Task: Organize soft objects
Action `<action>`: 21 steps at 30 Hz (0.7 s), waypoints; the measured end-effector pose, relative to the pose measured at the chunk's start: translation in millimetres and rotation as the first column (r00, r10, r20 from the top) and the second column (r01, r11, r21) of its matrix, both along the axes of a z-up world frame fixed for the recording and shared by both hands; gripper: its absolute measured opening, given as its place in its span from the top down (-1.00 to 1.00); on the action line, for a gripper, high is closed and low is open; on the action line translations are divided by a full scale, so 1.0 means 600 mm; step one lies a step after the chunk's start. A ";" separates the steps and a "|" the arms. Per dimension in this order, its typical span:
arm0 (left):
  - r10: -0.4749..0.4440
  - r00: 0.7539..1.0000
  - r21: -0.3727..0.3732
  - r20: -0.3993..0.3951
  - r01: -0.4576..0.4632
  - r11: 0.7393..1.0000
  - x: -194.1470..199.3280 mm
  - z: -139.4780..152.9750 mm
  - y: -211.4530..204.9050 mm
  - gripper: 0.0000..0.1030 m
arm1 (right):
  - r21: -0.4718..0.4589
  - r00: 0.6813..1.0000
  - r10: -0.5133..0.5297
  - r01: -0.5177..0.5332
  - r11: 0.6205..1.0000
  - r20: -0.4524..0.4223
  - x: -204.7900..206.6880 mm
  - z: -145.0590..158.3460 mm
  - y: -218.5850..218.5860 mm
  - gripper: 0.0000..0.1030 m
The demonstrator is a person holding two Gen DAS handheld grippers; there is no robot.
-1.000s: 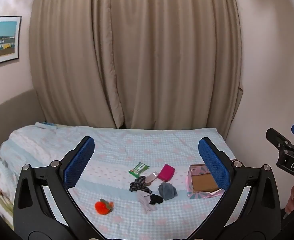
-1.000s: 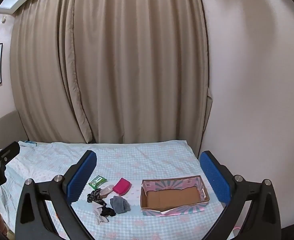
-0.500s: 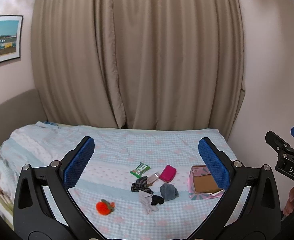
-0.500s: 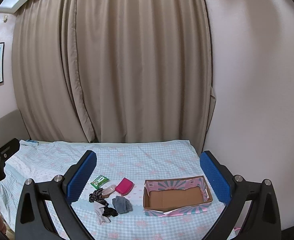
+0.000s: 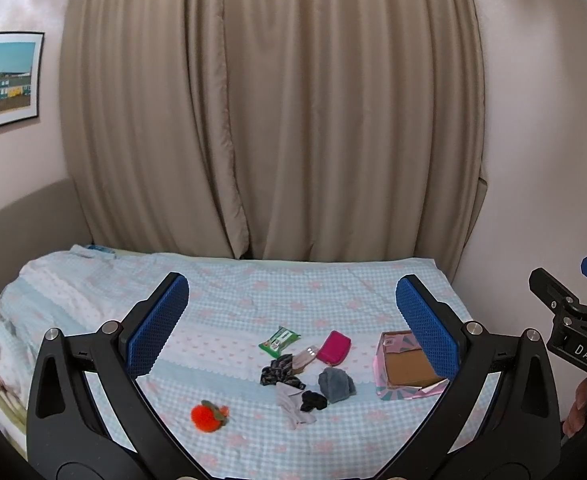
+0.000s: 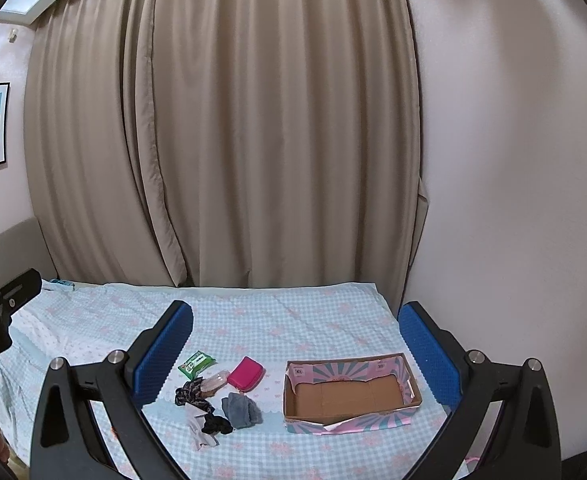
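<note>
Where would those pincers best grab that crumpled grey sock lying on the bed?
Probably at the raised bunched top of the grey sock, coming straight down from above. It lies in a soft heap on the bed, so its folds stick up and offer cloth to pinch. The black scrunchie sits close on one side, so pinching the side nearer the box looks safer.
</note>
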State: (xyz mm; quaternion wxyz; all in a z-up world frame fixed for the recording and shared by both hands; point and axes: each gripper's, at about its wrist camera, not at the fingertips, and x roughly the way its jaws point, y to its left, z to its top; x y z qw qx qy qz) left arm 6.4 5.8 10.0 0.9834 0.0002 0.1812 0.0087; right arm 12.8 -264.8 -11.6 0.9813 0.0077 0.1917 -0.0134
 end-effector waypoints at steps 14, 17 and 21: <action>0.002 1.000 0.008 -0.003 -0.002 1.000 0.001 -0.001 -0.003 -1.00 | 0.008 1.000 0.008 -0.008 1.000 -0.004 -0.014 -0.015 -0.004 -1.00; 0.003 1.000 0.010 -0.003 -0.003 1.000 0.000 -0.001 -0.006 -1.00 | 0.010 1.000 0.007 -0.007 1.000 -0.003 -0.014 -0.014 -0.003 -1.00; 0.001 1.000 0.009 -0.001 -0.001 1.000 -0.002 -0.003 -0.006 -1.00 | 0.012 1.000 0.007 -0.007 1.000 -0.001 -0.016 -0.014 -0.002 -1.00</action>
